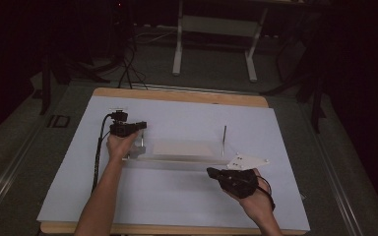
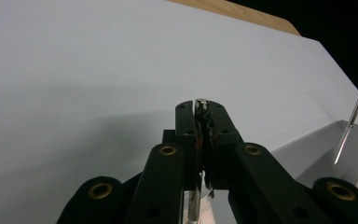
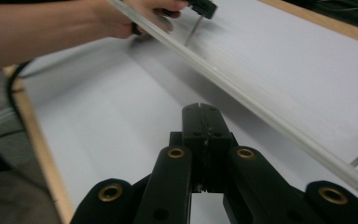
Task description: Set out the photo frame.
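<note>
Both grippers have their jaws together: the left gripper [image 1: 137, 129] is clamped on a thin metal pin [image 2: 201, 103], whose round top pokes out between its tips in the left gripper view, while the right gripper [image 1: 211, 172] holds nothing, its jaws pressed flat against each other in the right gripper view. Largest in the scene is the table [image 1: 179, 96], a wooden top covered almost wholly by a pale sheet [image 1: 177, 196]. On the sheet, about mid-table, lies a clear tray [image 1: 179, 150], long and shallow, with a flat pale floor and a low front rim that crosses the right gripper view as a blurred diagonal bar. The clamped pin stands upright at the tray's left end, and a second pin [image 1: 224, 133] stands upright at its right end. The left hand [image 1: 119, 145] rests at the tray's left end. The right hand [image 1: 256, 199] is just in front of the tray's right end, its gripper pointing left along the front rim.
</note>
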Motion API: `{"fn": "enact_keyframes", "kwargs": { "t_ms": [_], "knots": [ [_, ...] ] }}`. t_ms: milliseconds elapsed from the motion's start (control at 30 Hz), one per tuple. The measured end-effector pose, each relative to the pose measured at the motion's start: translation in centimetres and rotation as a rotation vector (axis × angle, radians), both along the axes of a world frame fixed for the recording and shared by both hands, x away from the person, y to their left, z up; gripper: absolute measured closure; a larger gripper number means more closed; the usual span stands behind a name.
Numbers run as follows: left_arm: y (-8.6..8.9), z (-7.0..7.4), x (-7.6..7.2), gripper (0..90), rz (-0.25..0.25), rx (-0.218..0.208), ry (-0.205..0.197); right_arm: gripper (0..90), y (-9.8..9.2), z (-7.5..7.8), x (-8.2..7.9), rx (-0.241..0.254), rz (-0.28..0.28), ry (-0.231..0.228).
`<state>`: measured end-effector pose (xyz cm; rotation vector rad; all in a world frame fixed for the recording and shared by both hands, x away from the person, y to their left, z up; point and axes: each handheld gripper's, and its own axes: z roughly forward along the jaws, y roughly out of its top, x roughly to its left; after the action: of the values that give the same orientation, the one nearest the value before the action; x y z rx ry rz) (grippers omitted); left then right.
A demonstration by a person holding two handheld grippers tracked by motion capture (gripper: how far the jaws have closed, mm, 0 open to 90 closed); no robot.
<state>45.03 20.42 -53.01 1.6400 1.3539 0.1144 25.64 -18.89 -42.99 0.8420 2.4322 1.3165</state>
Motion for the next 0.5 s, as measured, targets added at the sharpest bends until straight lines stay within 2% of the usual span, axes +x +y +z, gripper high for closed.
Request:
{"fn": "enact_keyframes", "kwargs": {
  "t_ms": [67,133,267,367,500],
  "knots": [
    [0.1,0.0,0.0,85.9,-0.009,0.001,-0.002,90.0,0.4,-0.3,0.1,-0.012,-0.021,-0.023],
    [0.0,0.1,-0.1,85.9,-0.011,0.007,-0.008,90.0,0.5,-0.4,0.4,0.012,-0.028,-0.024],
    [0.0,0.1,-0.1,85.8,-0.009,0.010,-0.008,90.0,0.8,-0.5,0.6,0.017,-0.050,-0.045],
    [0.1,0.1,0.0,85.3,-0.007,0.000,-0.001,90.0,0.9,-0.5,0.8,0.031,-0.055,-0.042],
    [0.1,0.2,0.0,83.6,-0.008,0.023,-0.004,90.0,1.0,-0.3,1.1,0.045,-0.056,-0.046]
  ]
}}
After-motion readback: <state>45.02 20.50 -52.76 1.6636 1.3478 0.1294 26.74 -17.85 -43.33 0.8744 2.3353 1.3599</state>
